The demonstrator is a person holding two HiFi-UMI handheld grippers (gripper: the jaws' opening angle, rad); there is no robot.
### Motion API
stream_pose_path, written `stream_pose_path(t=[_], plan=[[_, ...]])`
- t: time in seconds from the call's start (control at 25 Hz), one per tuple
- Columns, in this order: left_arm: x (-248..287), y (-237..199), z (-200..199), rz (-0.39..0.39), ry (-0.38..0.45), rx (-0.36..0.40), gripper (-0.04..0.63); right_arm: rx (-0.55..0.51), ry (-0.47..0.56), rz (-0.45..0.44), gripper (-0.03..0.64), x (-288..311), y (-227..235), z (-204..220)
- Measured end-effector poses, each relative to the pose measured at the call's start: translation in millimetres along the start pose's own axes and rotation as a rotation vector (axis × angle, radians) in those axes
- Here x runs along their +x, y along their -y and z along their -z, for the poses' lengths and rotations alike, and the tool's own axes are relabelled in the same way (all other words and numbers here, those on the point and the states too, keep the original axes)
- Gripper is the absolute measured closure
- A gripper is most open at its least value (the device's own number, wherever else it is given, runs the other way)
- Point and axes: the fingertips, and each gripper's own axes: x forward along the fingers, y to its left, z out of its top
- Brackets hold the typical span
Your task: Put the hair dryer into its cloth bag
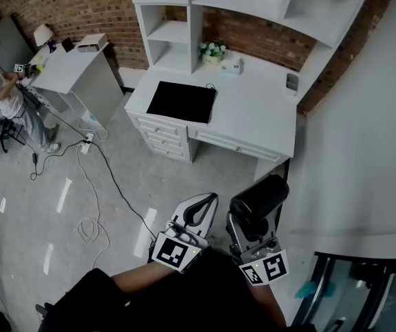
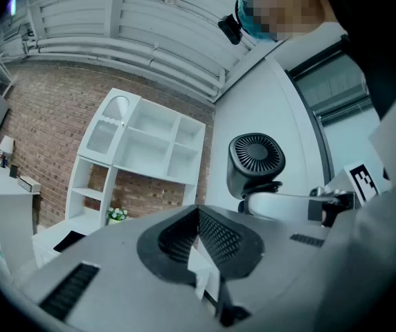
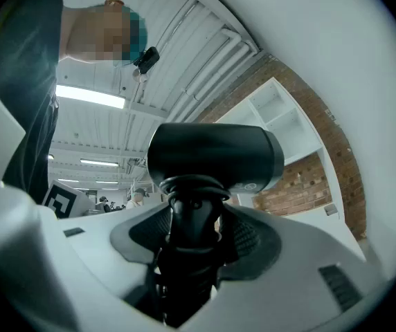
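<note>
The black hair dryer (image 1: pixel 259 198) stands upright in my right gripper (image 1: pixel 248 228), whose jaws are shut on its handle (image 3: pixel 190 241); its round head (image 3: pixel 215 154) fills that gripper's view. My left gripper (image 1: pixel 205 203) is shut with nothing in it, just left of the dryer and level with it. From the left gripper view the dryer's rear grille (image 2: pixel 255 155) shows beyond the closed jaws (image 2: pixel 199 211). A flat black cloth, seemingly the bag (image 1: pixel 182 101), lies on the white desk (image 1: pixel 253 109) ahead. Both grippers are close to my body, well short of the desk.
The desk carries a white shelf unit (image 1: pixel 205 5), a small flower pot (image 1: pixel 212 50) and a small grey object (image 1: pixel 292 81). Cables (image 1: pixel 91 185) trail over the grey floor. A person (image 1: pixel 4 102) stands by a second white table (image 1: pixel 73 68) at far left. A white curved wall (image 1: pixel 364 137) rises on the right.
</note>
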Motion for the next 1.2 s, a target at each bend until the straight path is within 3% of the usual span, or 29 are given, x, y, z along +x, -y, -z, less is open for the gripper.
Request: stream_pose_path(t=[0.68, 0.84, 1.04, 1.2], plan=[[-23, 4, 29, -0.132, -0.036, 0.014, 0.578, 0.003, -0.038, -0.061, 0.379, -29, 6, 18], [-25, -1, 28, -0.157, -0.042, 0.019, 0.578, 0.025, -0.069, -0.090, 0.380, -19, 5, 24], [-29, -22, 51, -0.166, -0.136, 0.013, 0.578, 0.038, -0.102, -0.087, 0.380, 7, 6, 34], [-26, -51, 44, -0.196, -0.121, 0.017, 0.578, 0.079, -0.104, -0.077, 0.380, 37, 7, 39]])
